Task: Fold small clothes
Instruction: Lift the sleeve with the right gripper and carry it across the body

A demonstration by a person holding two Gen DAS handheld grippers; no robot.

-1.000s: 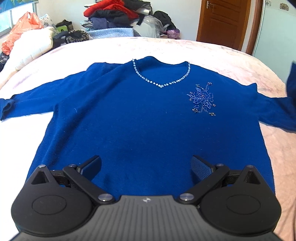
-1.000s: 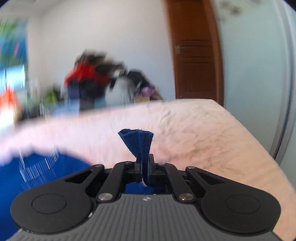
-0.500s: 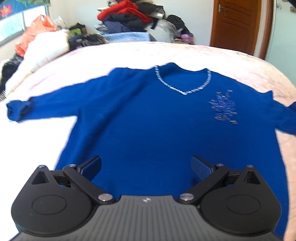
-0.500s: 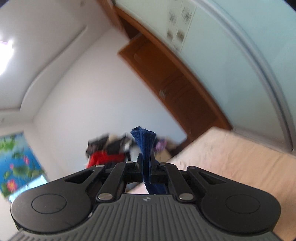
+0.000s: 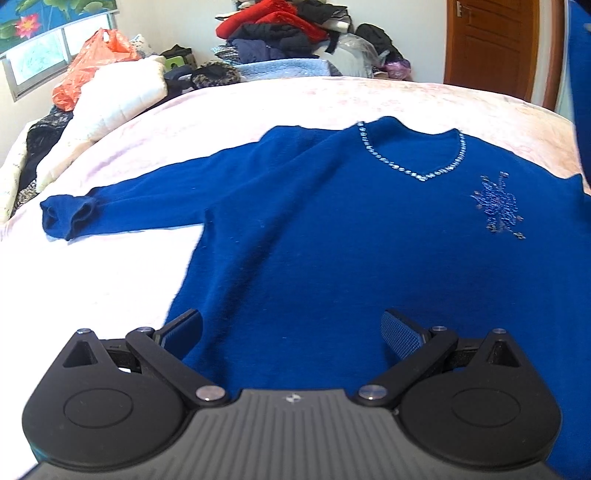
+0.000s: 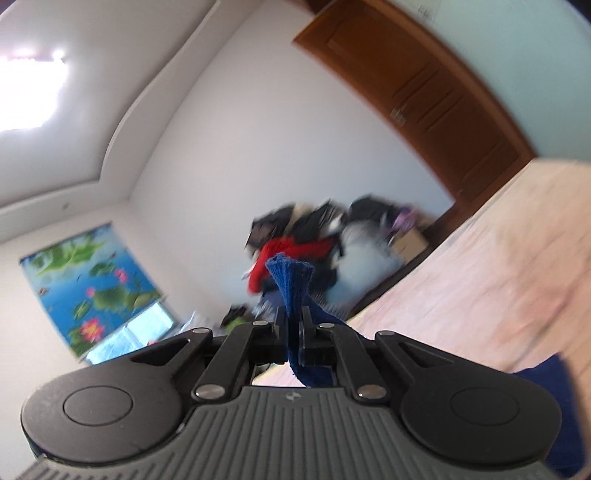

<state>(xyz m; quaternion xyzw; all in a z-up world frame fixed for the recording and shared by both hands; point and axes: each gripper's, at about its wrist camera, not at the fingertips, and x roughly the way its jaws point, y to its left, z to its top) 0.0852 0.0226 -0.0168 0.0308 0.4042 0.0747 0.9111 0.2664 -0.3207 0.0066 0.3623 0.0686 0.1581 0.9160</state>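
Note:
A royal blue sweater [image 5: 332,236] with a beaded V-neck and a beaded flower lies face up on the pink bedspread [image 5: 258,107]. Its left sleeve cuff [image 5: 68,216] stretches out to the left. My left gripper [image 5: 291,328] hovers open over the sweater's lower hem, nothing between its fingers. My right gripper [image 6: 294,325] is shut on the other sleeve's cuff [image 6: 291,280], which fans out above the jaws. That sleeve is raised off the bed and shows as a blue strip [image 5: 581,92] at the right edge of the left wrist view.
A heap of red and dark clothes [image 5: 280,29] stands beyond the bed's far edge. White bedding [image 5: 110,96] and an orange bag [image 5: 92,55] lie at the left by a window. A brown door [image 5: 487,48] is at the back right.
The left gripper has slid left, so the left cuff came into view. The right gripper lifted the sleeve cuff and rolled, its view swinging from the bed up to wall and ceiling.

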